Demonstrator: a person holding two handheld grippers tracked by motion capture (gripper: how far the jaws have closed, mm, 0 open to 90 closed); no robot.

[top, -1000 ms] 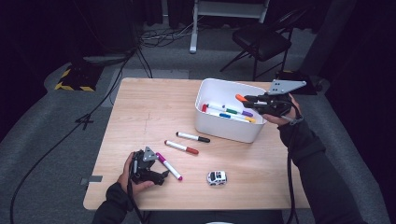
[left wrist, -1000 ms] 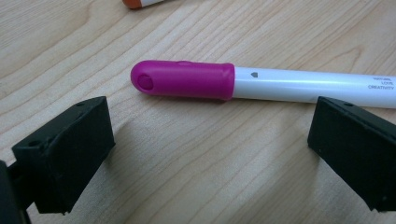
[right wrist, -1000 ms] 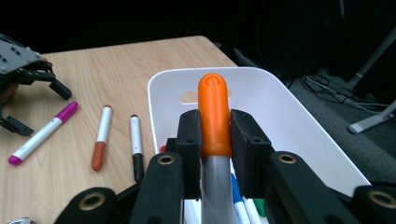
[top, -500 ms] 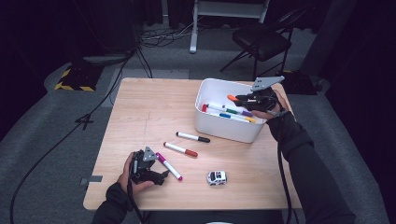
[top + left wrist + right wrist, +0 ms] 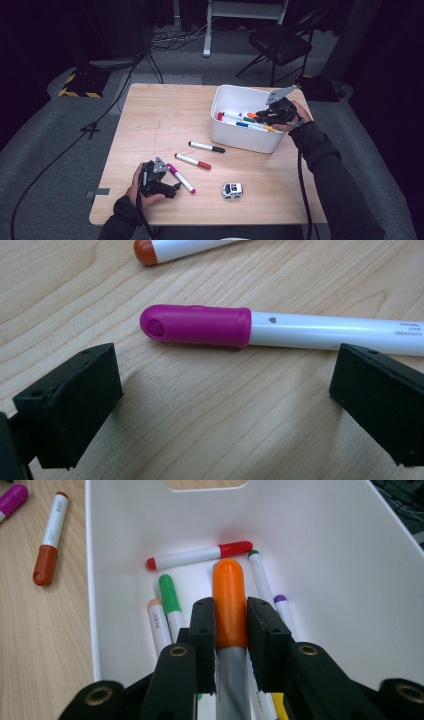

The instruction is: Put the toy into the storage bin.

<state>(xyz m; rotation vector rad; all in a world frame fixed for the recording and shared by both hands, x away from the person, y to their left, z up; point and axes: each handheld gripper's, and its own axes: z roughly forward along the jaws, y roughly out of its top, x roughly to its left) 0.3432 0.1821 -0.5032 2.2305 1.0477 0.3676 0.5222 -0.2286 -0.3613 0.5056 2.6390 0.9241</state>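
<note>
High view: The light wooden table [image 5: 150,125] carries a white rectangular plastic bin [image 5: 245,142] on its right half. The right gripper [image 5: 265,117] is positioned over the bin's right end, held by a hand in a dark sleeve. Several markers lie inside the bin. On the bare tabletop in front of the bin lie a white marker with a black cap [image 5: 206,146], a white marker with a red-brown cap [image 5: 192,161] and a white marker with a magenta cap [image 5: 181,178]. A small white toy car [image 5: 232,190] stands near the front edge. The left gripper [image 5: 172,189] rests at the front left of the table, just beside the magenta-capped marker.

Left gripper view: The two black jaws stand wide apart with nothing between them. The magenta-capped marker [image 5: 280,327] lies on the wood just beyond the jaw tips, crosswise to them. The red-brown cap [image 5: 147,250] shows at the top edge.

Right gripper view: The jaws are closed narrowly on a grey marker with an orange cap [image 5: 230,605], gripping it at the cap. The marker is held above the inside of the bin [image 5: 350,555], cap pointing away from the camera. Below it lie a red-capped marker [image 5: 200,555], a green-capped marker [image 5: 170,595] and a purple-tipped marker [image 5: 281,602].
</note>
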